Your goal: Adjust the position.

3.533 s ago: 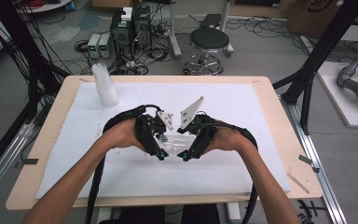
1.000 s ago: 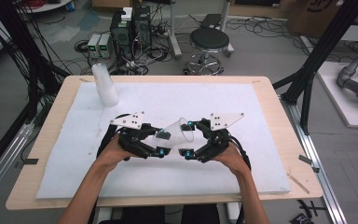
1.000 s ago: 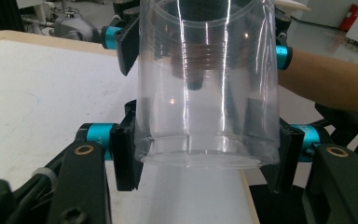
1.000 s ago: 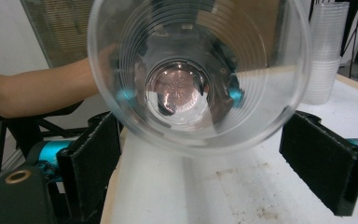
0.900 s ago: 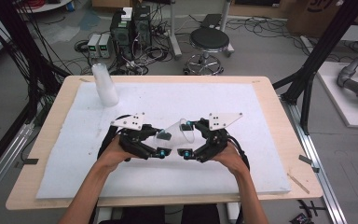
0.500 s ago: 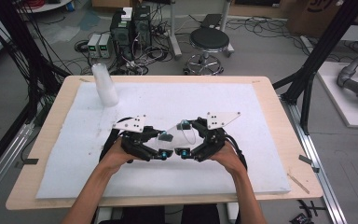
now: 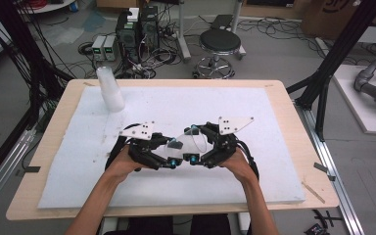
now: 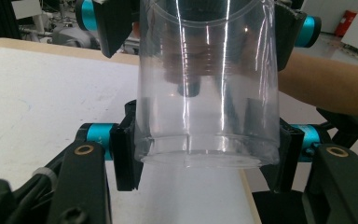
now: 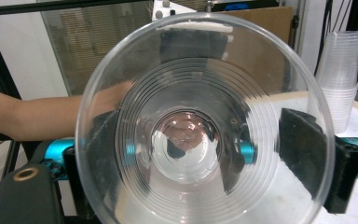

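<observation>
Clear thin plastic makes up the cup (image 8: pixel 208 93), which hangs in the air between the two grippers above the white pad (image 7: pixel 274 122), lying on its side with its base toward the left gripper (image 7: pixel 172 153) and its mouth toward the right gripper (image 7: pixel 194 145). It looks very light and springy, the kind of wall that buckles under a hard squeeze and slides on smooth pads, so the stiffest places to take it are likely the base ring and the rolled rim, not the mid-wall.

In the left gripper view the jaws are clenched on the base, one pad on each side of the bottom ring, and the wall rises straight up between them. In the right gripper view the mouth faces the camera, with a jaw standing at each side of the rim; these jaws have just been closing with the rim between them, and it is hard to tell whether the pads press the plastic yet.

From the high view both forearms come in low, hands near each other, grippers pointed inward at one another with the cup bridging the gap. A stack (image 7: pixel 110 88) of like cups stands well apart, beyond the left gripper at the pad's far corner
</observation>
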Available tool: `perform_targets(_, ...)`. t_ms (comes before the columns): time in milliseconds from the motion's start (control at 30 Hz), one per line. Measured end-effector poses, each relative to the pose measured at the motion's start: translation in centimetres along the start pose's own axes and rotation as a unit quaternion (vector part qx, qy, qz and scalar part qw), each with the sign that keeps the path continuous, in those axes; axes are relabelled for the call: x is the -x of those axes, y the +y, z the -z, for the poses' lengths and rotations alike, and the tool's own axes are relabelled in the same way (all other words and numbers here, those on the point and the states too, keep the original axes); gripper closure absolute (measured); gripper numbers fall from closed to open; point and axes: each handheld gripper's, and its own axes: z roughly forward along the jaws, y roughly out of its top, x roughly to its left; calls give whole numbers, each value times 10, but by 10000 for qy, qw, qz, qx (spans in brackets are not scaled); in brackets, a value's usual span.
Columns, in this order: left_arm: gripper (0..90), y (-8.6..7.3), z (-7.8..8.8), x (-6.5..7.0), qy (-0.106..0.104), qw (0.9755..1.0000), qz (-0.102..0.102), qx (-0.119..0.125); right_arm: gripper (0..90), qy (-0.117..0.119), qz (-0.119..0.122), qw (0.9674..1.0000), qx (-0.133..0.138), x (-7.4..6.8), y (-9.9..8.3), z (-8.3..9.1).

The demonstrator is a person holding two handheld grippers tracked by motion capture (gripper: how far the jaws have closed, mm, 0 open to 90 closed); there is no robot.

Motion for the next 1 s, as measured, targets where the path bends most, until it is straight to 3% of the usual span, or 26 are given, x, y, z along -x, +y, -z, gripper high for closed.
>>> perform_targets(200, 415, -1, -1, 0, -2, 10000, 8, -29, 282, 46, 62, 10000, 41, 0, 0, -1)
perform_targets(467, 410, -2, -1, 0, 4, 9999, 58, -84, 315, 60, 103, 9999, 3, -1, 0, -1)
perform_targets(500, 372, -1, -3, 0, 122, 9995, 270, -116, 315, 54, 105, 9999, 1, -1, 0, -1)
perform_targets(533, 149, -1, -5, 0, 175, 9984, 488, -223, 315, 39, 106, 9999, -5, -1, 0, -1)
perform_targets(567, 36, -1, -5, 0, 102, 9982, 540, -251, 316, 31, 106, 9999, 0, -1, 0, -1)
perform_targets(667, 37, -1, -4, 0, 233, 9988, 363, -217, 318, 24, 106, 9999, -30, 0, 0, -1)
perform_targets(867, 37, -1, -1, 1, 356, 9987, 285, -241, 319, 2, 118, 9999, -48, 0, 1, 0)
perform_targets(1000, 37, -2, 5, 6, 788, 9960, 124, -394, 319, -113, 135, 9998, -106, 0, 1, 2)
